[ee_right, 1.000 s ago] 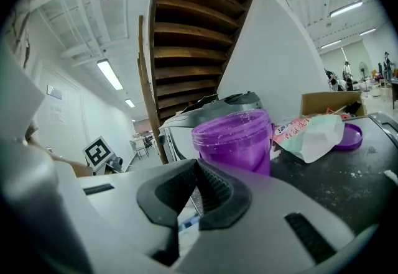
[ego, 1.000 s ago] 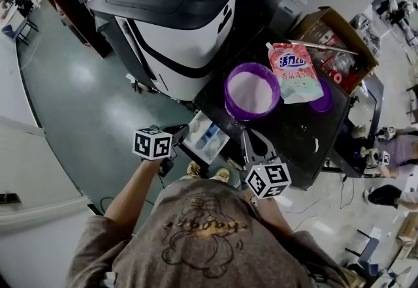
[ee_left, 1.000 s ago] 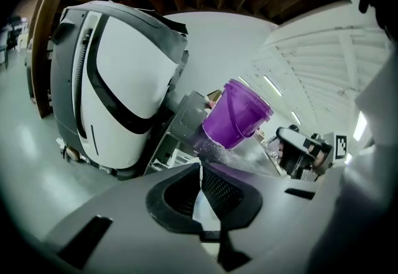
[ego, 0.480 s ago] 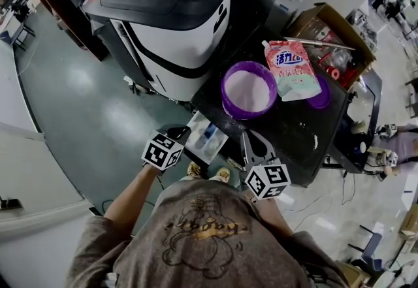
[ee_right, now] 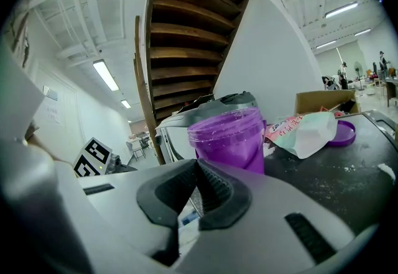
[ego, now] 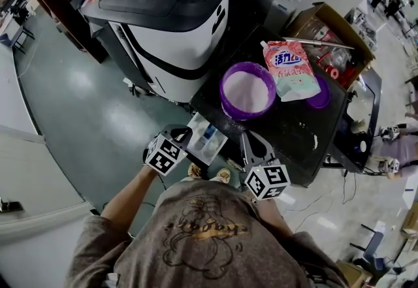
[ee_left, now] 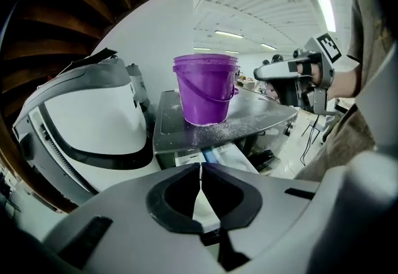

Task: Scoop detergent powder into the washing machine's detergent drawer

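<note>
Purple bucket (ego: 246, 91) unmoved, left claw (ee_left: 200, 172) closed, nearer drawer (ego: 206, 138)

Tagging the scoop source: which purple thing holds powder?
The tall purple bucket, open with white powder inside; the other purple piece is a flat disc beside the pouch.

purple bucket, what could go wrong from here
1. The purple bucket is open, full of powder and stands near the table edge; a knock from the right gripper could tip it.
2. Spilled powder already lies on the table, so more may scatter short of the detergent drawer.
</note>
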Available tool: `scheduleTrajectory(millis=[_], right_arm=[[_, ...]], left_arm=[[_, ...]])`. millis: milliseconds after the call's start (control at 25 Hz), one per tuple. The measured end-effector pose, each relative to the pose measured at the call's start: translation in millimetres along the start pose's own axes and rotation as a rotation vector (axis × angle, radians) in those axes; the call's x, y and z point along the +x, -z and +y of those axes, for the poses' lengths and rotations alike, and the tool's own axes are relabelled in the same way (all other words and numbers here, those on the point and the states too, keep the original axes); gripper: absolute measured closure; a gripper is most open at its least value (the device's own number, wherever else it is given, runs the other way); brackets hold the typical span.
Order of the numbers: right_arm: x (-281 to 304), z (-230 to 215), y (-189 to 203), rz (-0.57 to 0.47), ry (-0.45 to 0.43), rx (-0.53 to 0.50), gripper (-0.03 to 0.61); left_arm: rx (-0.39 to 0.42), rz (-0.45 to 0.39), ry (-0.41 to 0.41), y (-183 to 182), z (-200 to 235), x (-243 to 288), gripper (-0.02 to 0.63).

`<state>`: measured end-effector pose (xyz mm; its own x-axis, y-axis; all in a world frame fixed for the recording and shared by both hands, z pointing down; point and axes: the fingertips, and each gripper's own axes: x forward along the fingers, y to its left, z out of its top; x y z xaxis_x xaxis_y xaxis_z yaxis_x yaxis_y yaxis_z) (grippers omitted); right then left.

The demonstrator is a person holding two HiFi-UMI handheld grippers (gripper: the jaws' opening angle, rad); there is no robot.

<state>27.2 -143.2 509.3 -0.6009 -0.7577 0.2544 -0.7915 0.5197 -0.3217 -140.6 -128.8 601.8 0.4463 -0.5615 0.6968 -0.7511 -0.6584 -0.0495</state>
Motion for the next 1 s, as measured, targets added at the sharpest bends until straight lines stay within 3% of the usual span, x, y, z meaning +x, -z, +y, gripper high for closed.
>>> scheduleTrajectory(millis=[440, 1000], right_arm=[[-3, -3, 2, -0.003, 0.021, 0.007, 0.577], [-10, -7, 6, -0.014, 0.069, 0.022, 0.577]], left_arm=[[0.34, 0.016, -0.016, -8, -12, 5, 0.589], [0.524, 0.013, -0.03, -6, -20, 9, 0.589]])
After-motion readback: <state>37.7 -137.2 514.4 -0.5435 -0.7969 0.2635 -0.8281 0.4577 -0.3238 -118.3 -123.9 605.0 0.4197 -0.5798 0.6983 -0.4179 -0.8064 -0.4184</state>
